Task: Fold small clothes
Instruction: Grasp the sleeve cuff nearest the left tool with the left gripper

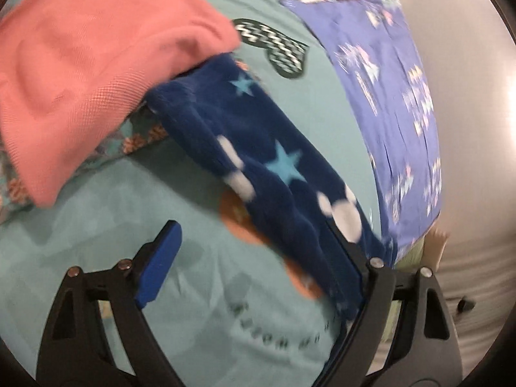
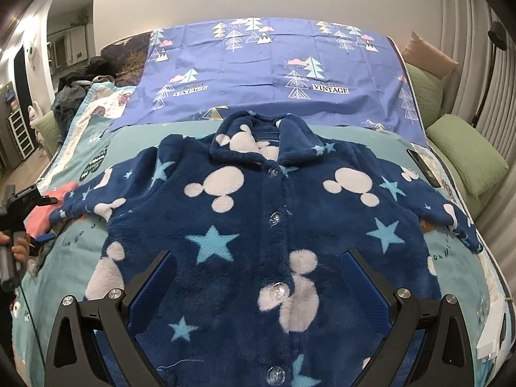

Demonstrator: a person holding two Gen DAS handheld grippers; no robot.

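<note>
Half done at most, by the look of it: found jacket (image 2: pixel 258 225) spread flat and buttoned, front up, on bed (image 2: pixel 80 258), not yet folded. Saw right gripper (image 2: pixel 259 254) hovering over hem, fingers wide apart, grasping nothing. Saw left gripper (image 1: pixel 254 229) out by sleeve (image 1: pixel 258 161), likewise released. Found sleeve lying close against one finger; could not tell, through blur, whether touching.

Judged sleeve fold as step in hand. Called for pinching near cuff, through both plush layers, lifting only enough to clear bed, then carrying inward across chest with crease kept parallel to button line. Advised steadying body at hem with right gripper against dragging. Wise also to keep clear of pink cloth (image 1: pixel 80 64) just beside cuff.

Noted collar pointing away toward purple sheet (image 2: pixel 274 64), hem nearest right camera. Took long axis, with sleeves out, as running cuff to cuff across bed, button line square to it.
</note>
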